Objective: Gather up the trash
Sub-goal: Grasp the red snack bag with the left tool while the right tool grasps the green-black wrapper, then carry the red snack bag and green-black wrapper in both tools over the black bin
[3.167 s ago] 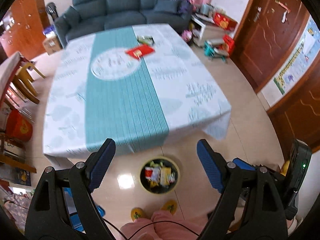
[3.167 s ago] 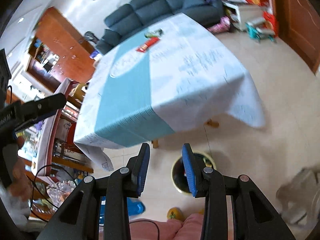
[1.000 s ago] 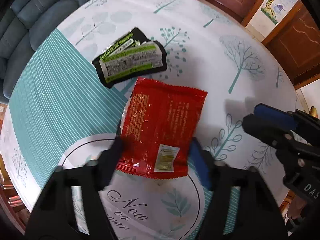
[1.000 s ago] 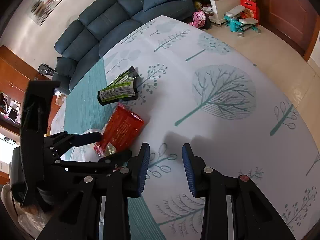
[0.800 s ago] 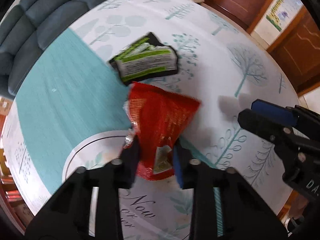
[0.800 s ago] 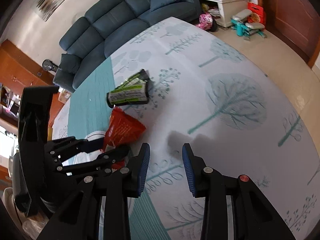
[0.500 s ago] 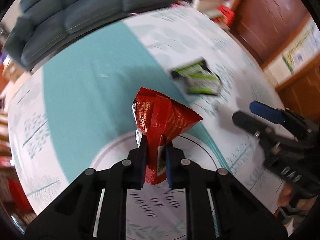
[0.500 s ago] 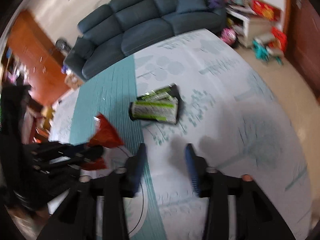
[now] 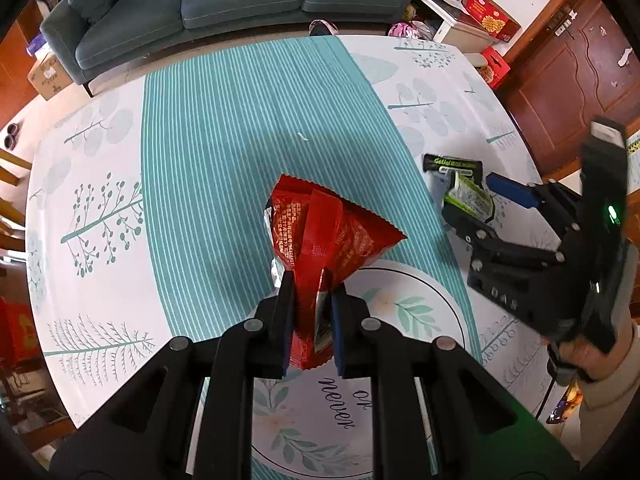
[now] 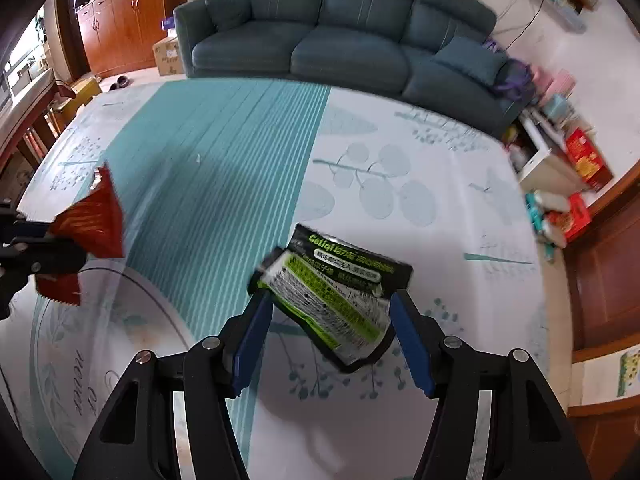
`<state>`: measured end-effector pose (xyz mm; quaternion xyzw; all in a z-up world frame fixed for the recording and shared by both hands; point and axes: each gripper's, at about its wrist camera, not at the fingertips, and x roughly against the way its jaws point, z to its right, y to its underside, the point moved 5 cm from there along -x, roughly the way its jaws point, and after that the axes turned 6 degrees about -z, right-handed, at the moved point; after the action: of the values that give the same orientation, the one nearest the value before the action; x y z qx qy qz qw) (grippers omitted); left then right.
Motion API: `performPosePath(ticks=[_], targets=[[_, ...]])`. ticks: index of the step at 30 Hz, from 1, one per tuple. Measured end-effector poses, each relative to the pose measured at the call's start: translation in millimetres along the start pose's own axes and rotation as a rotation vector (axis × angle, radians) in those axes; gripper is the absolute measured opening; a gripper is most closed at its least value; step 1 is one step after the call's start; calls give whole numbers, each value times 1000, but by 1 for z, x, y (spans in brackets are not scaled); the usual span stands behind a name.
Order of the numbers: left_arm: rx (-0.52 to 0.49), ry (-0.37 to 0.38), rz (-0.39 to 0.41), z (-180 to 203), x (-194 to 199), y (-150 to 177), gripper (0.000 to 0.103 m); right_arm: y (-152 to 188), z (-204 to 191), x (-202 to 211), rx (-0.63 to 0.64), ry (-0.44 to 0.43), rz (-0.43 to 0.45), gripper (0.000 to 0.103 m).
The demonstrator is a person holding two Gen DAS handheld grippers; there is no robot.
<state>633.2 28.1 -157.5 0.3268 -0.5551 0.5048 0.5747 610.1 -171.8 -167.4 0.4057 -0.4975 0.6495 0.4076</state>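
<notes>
My left gripper (image 9: 310, 320) is shut on a crumpled red snack wrapper (image 9: 324, 236) and holds it above the table; the wrapper also shows at the left of the right wrist view (image 10: 90, 216). A black and green wrapper (image 10: 340, 284) lies on the tablecloth. My right gripper (image 10: 332, 344) is open with its fingers (image 10: 250, 340) on either side of that wrapper's near end. In the left wrist view the right gripper (image 9: 472, 200) sits at the right, over the black and green wrapper (image 9: 464, 188).
The table carries a white tree-print cloth with a teal striped runner (image 9: 248, 128). A dark blue sofa (image 10: 332, 28) stands beyond the far edge. Boxes and clutter (image 10: 576, 176) lie on the floor at the right, by wooden doors (image 9: 580, 76).
My left gripper closed on the red wrapper and lifted it off the table. My right gripper opened wide and moved forward around the black and green wrapper.
</notes>
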Motion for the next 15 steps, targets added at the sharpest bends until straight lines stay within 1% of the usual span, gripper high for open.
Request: performPosePath(ticks=[1, 3, 4, 5, 7, 10, 12, 15], targets=[[2, 1, -1, -1, 0, 0, 13, -2, 5, -4, -14, -20, -12, 51], [5, 7, -4, -1, 0, 0, 13, -4, 12, -8, -48, -59, -12, 37], [7, 8, -4, -1, 0, 0, 13, -4, 15, -9, -65, -62, -13, 25], [6, 9, -3, 0, 0, 0, 12, -4, 18, -8, -85, -79, -10, 24], [6, 12, -3, 2, 0, 0, 12, -1, 24, -5, -123, -122, 4, 18], [0, 18, -1, 8, 7, 5, 12, 9, 31, 4, -199, -185, 24, 13], [-9, 22, 1, 13, 13, 11, 12, 21, 35, 12, -264, -233, 37, 9], [-26, 32, 2, 24, 23, 23, 12, 48, 36, 28, -337, -279, 46, 9]])
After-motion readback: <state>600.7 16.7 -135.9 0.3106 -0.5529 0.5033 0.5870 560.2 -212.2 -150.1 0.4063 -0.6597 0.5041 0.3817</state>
